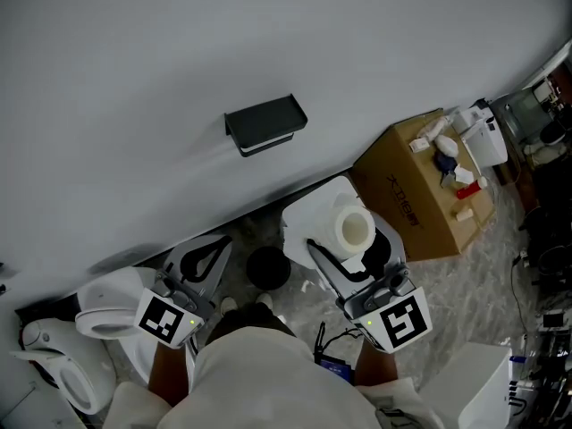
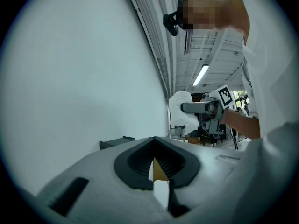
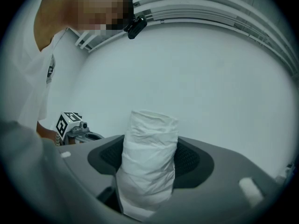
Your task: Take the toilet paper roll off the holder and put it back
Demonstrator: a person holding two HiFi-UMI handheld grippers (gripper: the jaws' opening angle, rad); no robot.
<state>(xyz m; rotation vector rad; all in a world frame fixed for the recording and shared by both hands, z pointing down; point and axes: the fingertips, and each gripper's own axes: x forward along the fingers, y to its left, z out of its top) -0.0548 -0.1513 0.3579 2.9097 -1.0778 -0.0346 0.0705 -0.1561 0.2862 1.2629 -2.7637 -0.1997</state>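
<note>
Currently the right gripper (image 3: 150, 146) is clamping the toilet paper roll (image 1: 355, 227) across its soft wound sides, with the jaws standing wide and both pads pressing into the paper. The roll is sitting clear of the holder (image 1: 266, 123), well apart from it and lower in the head view, with its hollow core facing up toward the camera. The left gripper (image 2: 154, 146) is resting closed and empty, its jaw tips meeting, off to the left side.

Judging from this layout, the removal half is looking complete and the return half is now pending.

Recommended handling for the return:

1. The operator is aiming the core at the bar beneath the holder's flat black top. Which end of that bar is open is not showing in any view, so this is worth checking before closing in.
2. The roll's axis is needing to line up with the bar before any push; a tilted core is likely to catch on the bar tip.
3. Grip pressure is ideally staying moderate. The paper is yielding under the pads, and harder squeezing is likely to flatten the core and block threading.
4. The wall (image 1: 134, 79) is lying just behind the holder, so a sideways approach along it is preferable to a straight thrust.
5. The jaws are opening only once the roll is hanging on the bar.
</note>
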